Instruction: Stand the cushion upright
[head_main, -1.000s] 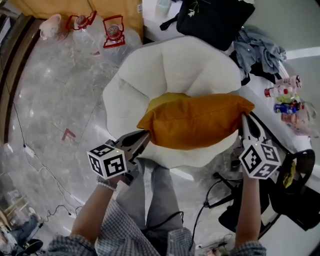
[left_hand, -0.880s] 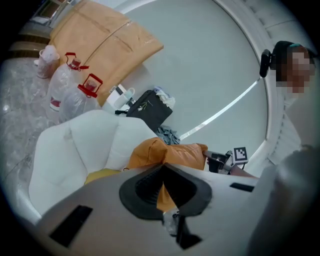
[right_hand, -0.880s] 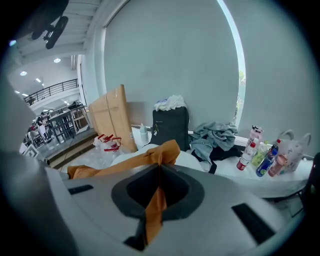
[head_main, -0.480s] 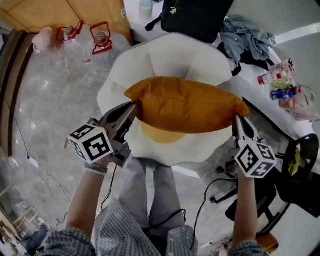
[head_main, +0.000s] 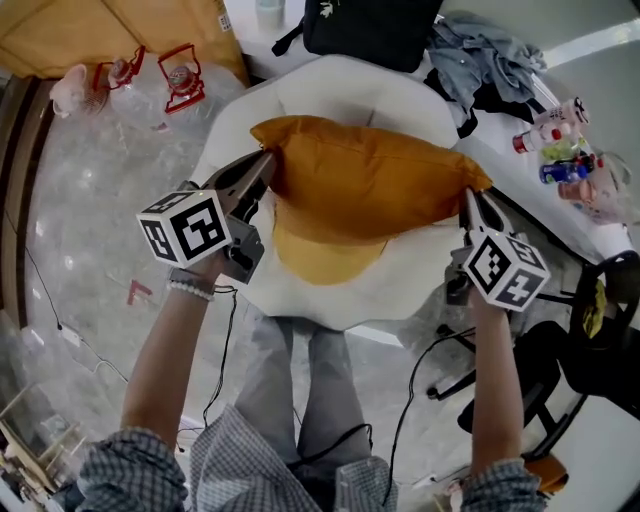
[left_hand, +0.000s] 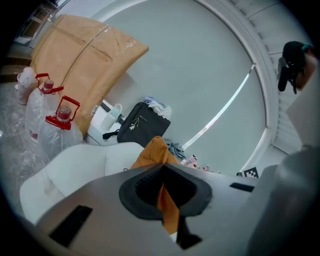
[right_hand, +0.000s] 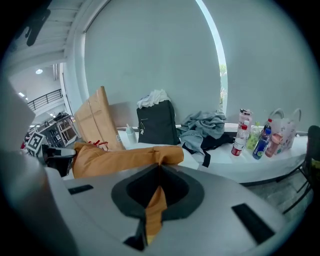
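Orange fabric first: found the cushion (head_main: 370, 180) stretched lengthwise between the two tools, raised above the white lobed seat (head_main: 330, 95) and tipped with its broad face toward the head camera; saw its lower edge over a yellow patch (head_main: 320, 258) at the seat's middle; could not tell whether it touched there. Found the left gripper (head_main: 262, 165) clamped on the cushion's left corner; checked in the left gripper view, and saw a fold of orange cloth pinched between the dark pads, with the jaws almost together. Found the right gripper (head_main: 468, 197) clamped likewise on the right corner; saw a strip of the same cloth squeezed between its pads in the right gripper view, and the cushion's long body running away to the left. Beyond the seat, noted a black bag (head_main: 370, 30) beside grey clothing (head_main: 480, 60) on a white ledge (head_main: 500, 150); further right, a cluster of bottles (head_main: 560, 150); to the upper left, two clear water jugs (head_main: 180, 75) with red handles on the glossy floor (head_main: 90, 200), near brown cardboard (head_main: 100, 30).
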